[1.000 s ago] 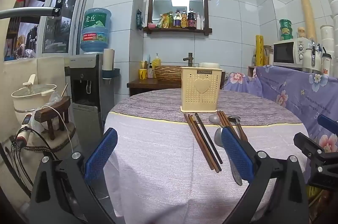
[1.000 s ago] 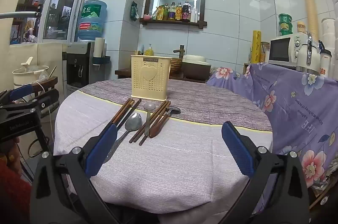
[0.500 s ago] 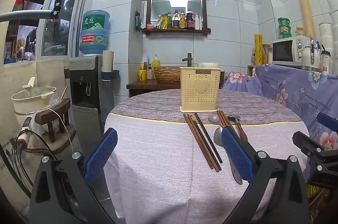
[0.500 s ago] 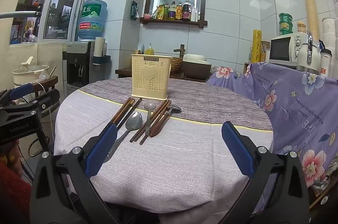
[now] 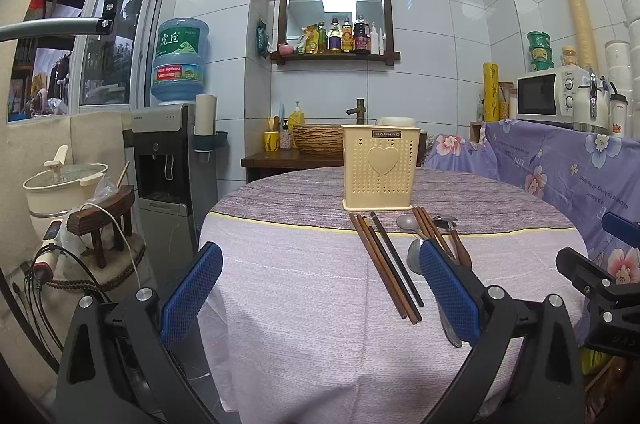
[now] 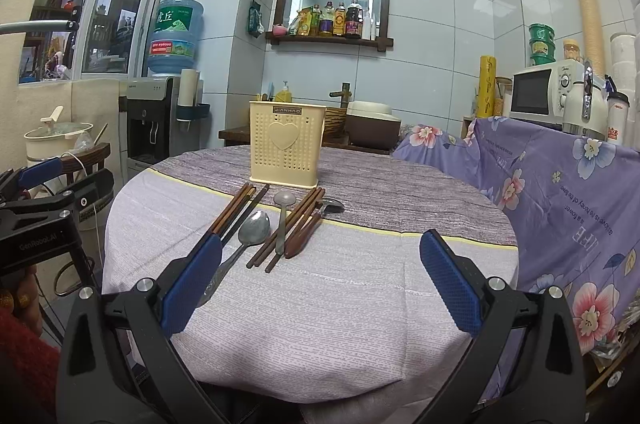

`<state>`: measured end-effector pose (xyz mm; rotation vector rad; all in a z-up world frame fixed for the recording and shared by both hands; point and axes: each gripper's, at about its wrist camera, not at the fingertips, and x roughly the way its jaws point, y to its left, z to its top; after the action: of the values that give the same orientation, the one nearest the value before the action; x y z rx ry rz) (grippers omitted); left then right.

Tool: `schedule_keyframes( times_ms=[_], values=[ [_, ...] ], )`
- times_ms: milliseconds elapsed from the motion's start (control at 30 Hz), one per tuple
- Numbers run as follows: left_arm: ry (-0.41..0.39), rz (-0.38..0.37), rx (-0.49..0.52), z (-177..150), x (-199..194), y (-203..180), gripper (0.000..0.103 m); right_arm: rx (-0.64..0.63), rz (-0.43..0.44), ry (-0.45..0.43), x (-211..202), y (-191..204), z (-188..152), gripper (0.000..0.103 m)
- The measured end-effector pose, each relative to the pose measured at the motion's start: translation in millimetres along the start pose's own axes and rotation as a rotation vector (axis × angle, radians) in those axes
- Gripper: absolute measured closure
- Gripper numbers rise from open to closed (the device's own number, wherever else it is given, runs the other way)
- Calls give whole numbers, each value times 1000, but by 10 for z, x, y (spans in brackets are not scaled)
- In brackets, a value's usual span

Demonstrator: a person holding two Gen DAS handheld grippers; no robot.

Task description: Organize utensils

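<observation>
A cream perforated utensil holder [image 5: 379,167] [image 6: 285,146] with a heart on its front stands upright on the round table [image 5: 304,288]. In front of it lie dark wooden chopsticks [image 5: 386,266] [image 6: 236,214], two metal spoons [image 6: 254,228] [image 6: 283,214], more chopsticks [image 6: 294,226] and a brown-handled utensil [image 6: 304,236]. My left gripper [image 5: 320,290] is open, low at the table's near left edge, holding nothing. My right gripper [image 6: 320,282] is open over the near cloth, empty, short of the utensils. The other gripper shows at each view's side [image 5: 600,288] [image 6: 48,199].
A water dispenser [image 5: 168,159] with a blue bottle stands left of the table. A pot [image 5: 60,191] and a small wooden stool [image 5: 102,220] with cables sit at far left. A flowered purple cloth [image 6: 560,183] covers the counter on the right, under a microwave [image 6: 544,95].
The left wrist view has tilted up slightly, so the holder and utensils sit a little lower in frame. The right gripper and all utensils have not moved.
</observation>
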<state>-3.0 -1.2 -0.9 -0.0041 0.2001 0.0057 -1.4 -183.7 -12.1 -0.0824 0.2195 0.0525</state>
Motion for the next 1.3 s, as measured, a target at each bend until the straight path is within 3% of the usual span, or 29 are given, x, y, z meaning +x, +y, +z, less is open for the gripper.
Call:
schedule_keyframes(
  times_ms=[1300],
  values=[
    [4,4,3,-12,7,28,5,4,1,4,59,14,-14,6]
  ],
)
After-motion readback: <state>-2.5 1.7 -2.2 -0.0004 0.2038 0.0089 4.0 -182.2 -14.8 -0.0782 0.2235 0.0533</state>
